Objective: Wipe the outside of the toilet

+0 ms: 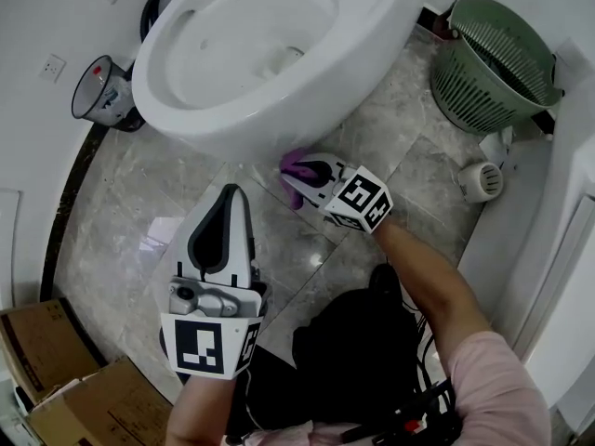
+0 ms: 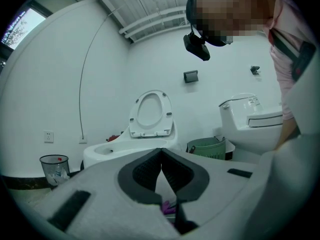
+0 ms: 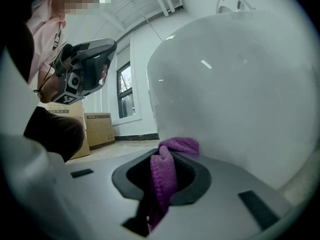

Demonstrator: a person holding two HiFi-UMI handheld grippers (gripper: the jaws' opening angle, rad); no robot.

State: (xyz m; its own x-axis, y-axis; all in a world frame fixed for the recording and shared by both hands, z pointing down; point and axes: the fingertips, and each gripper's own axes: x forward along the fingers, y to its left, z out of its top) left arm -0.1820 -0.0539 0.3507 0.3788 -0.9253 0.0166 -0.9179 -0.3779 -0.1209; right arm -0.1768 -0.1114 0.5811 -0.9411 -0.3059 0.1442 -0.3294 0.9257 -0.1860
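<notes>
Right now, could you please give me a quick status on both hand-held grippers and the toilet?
Right hand-held gripper shut on purple cloth, low at toilet bowl outside. Left hand-held gripper shut, empty, hovering clear. Nothing blocking.

You are not getting any readable writing here. The cube [image 1: 206,347] on your left tongs [image 1: 232,193] and the cube [image 1: 361,199] on your right tongs [image 1: 296,173] are showing only black-and-white square markers. A cardboard box [image 3: 99,128] far to the left of your right tongs is carrying print, and a cistern [image 2: 245,113] beyond your left tongs is wearing a sticker, both too blurred to read.
</notes>
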